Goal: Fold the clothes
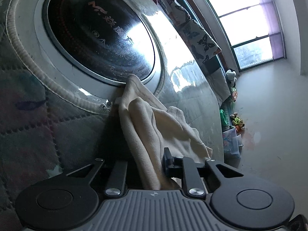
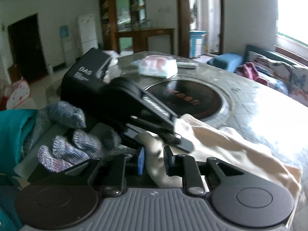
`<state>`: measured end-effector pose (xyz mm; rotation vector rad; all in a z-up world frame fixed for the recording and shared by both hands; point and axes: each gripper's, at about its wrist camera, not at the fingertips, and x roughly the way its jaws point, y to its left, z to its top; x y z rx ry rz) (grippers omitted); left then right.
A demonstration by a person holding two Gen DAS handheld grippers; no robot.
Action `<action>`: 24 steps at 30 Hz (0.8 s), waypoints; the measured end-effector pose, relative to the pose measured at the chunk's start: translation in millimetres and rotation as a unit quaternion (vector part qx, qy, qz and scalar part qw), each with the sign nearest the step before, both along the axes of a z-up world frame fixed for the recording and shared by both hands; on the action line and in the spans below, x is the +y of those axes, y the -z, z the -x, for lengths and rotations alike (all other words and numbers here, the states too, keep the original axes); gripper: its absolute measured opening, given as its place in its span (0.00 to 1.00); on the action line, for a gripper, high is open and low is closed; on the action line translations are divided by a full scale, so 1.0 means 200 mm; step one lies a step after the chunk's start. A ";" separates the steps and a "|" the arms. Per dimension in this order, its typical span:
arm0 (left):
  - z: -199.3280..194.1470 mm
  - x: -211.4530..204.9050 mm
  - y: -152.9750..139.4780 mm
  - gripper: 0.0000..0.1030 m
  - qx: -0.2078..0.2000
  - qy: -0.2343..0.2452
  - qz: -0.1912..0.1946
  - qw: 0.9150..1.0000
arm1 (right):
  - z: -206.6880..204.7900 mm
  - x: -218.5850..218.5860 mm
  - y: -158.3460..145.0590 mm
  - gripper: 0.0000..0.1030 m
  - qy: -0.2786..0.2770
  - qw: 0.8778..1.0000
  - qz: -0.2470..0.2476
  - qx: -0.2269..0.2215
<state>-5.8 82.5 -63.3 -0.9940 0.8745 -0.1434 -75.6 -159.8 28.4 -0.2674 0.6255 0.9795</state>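
A cream cloth [image 1: 154, 119] lies bunched on the round grey table [image 1: 194, 100], with one end against the dark cooker disc [image 1: 96, 34]. In the left wrist view the cloth runs up between my left gripper's [image 1: 148, 154] jaws, which are closed on it. The right wrist view shows that same black gripper [image 2: 180, 134] pinching a fold of the cloth [image 2: 221, 144] from the left. My right gripper [image 2: 155, 160], with blue pads, has a thick fold filling the gap and touching both pads. A hand in a knitted glove [image 2: 73, 150] holds the left gripper.
A tissue pack [image 2: 157, 67] and a flat grey item [image 2: 187, 64] lie on the table's far side [image 2: 250, 96], beyond the cooker disc [image 2: 192, 100]. A sofa with butterfly cushions [image 1: 200, 38] and a window [image 1: 246, 23] stand behind. Toys [image 1: 237, 122] line the wall.
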 end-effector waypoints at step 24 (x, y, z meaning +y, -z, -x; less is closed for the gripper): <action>-0.01 -0.08 -0.04 0.18 -0.005 0.016 -0.063 0.998 | -0.50 -0.79 0.23 0.29 0.305 0.949 -0.040 0.069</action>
